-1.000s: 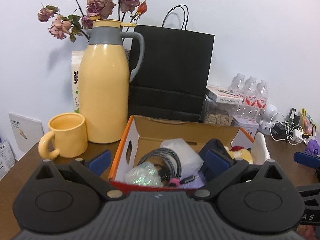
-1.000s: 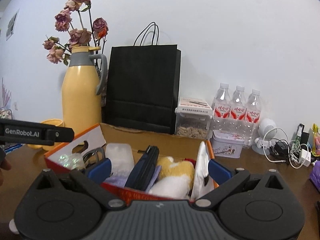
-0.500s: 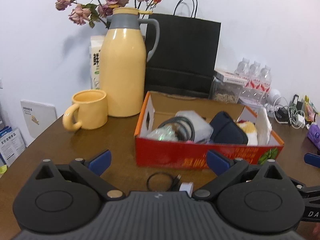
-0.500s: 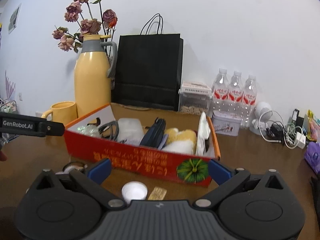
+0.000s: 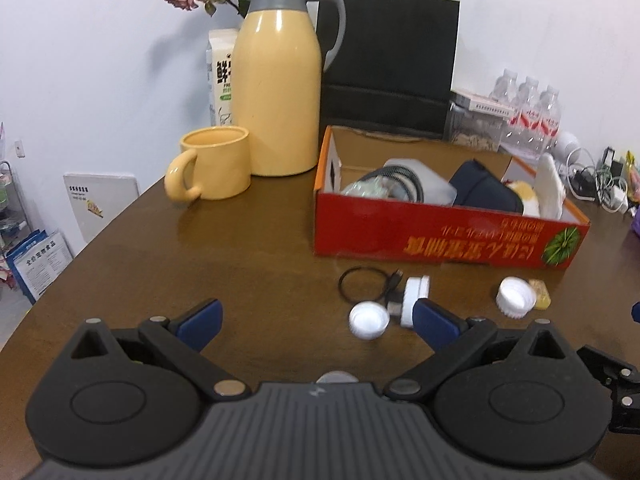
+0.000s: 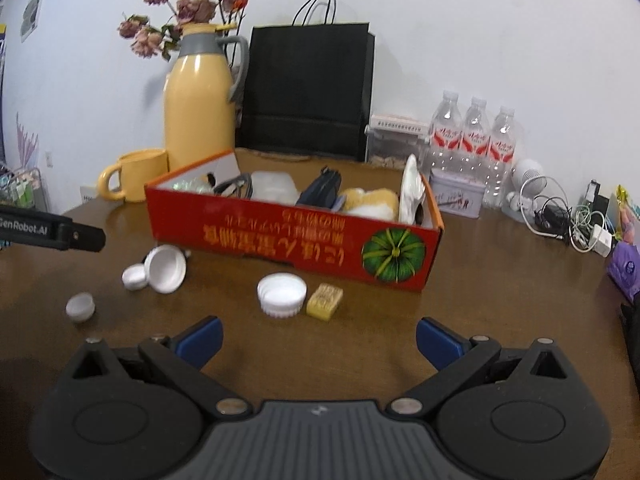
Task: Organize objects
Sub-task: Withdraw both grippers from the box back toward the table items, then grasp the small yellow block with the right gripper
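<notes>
While both hand-held grippers, left (image 5: 316, 316) and right (image 6: 318, 338), hover wide and empty, the ribbed white plastic cap (image 6: 282, 289) on the brown tabletop (image 6: 500, 280), just before the red cardboard box (image 6: 296, 240), should be pinched squarely across its rim.

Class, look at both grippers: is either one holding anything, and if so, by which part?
Nothing is held. The left gripper and the right gripper are both open and empty above the table.
</notes>
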